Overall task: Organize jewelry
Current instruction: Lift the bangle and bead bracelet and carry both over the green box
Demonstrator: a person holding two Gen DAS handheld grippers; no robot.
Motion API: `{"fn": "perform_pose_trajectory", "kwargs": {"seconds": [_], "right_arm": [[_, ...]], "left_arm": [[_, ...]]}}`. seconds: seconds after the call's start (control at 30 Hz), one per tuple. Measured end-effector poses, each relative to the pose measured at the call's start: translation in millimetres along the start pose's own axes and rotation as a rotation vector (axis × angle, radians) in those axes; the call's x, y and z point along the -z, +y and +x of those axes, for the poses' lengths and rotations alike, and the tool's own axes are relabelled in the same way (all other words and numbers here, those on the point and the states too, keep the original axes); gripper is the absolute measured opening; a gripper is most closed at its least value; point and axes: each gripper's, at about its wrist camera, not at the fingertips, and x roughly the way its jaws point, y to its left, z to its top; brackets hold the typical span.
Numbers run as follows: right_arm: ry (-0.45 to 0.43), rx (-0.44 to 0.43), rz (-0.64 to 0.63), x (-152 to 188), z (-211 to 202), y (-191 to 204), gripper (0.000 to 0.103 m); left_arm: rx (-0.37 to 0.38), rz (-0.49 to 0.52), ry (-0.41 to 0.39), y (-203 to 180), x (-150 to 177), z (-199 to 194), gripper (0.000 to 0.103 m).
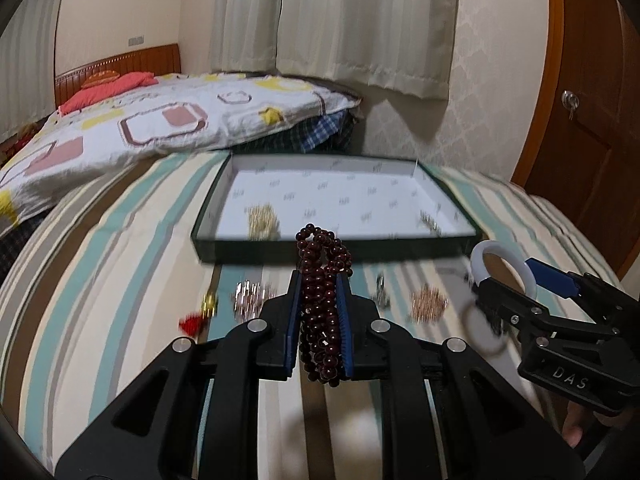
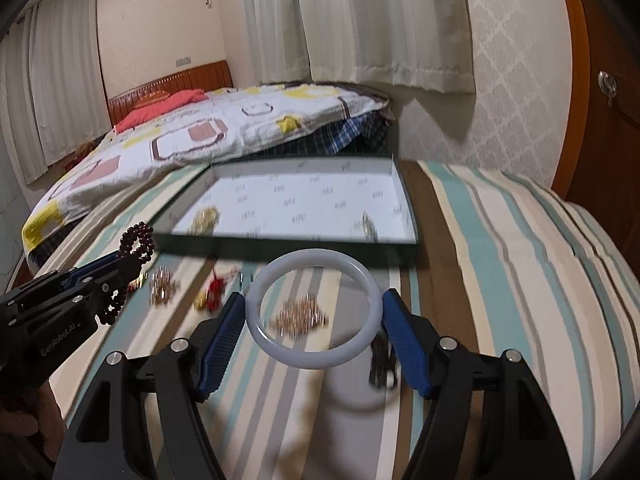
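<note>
**Two grippers lift a bead strand and a bangle above a striped bed**

Striped bedding point(image 1: 120, 280) fills the left wrist view, with curtains and a patterned quilt behind. The left gripper point(image 1: 319, 300) has its jaws narrow, clamped on a bundled dark red bead strand point(image 1: 320, 300) that sticks out past the tips. Straight ahead of the jaws lies an open shallow box point(image 1: 332, 252) with a white lining, holding a gold piece point(image 1: 262, 220) and a small silver piece point(image 1: 430, 224). Between jaws and box, blurred jewelry lies on the bedding. To the right, the right gripper point(image 1: 504, 276) holds a white bangle point(image 1: 502, 266).

Seen from the right wrist, the right gripper point(image 2: 314, 316) has jaws wide, gripping the white bangle point(image 2: 314, 360) by its outer sides. A rose-gold chain pile point(image 2: 298, 316) shows through the ring on the bedding point(image 2: 500, 280). The box point(image 2: 408, 204) lies beyond the jaws. To the left, the left gripper point(image 2: 132, 258) holds the bead strand point(image 2: 140, 242).
</note>
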Motion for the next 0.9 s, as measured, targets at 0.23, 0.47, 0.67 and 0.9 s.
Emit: {"fn": "perform_pose_trajectory", "kwargs": {"seconds": [0.23,0.47,0.67,0.9], "right_arm": [[-0.05,0.009,-0.007,-30,11,-1,0.068],[-0.068,0.015,-0.015,-52,32,-3,0.068],[-0.063,0.015,-0.024,-64,54,-3,0.068],[-0.022,0.014,-0.018,-69,86,-6,0.068]], "left_arm": [[0.003,0.007,-0.053,-1,-31,12,0.016],[-0.006,0.002,-0.075,1,-54,33,0.016],[-0.008,0.01,-0.083,0,-72,59,0.016],[-0.023,0.012,-0.026,1,-75,102,0.016]]}}
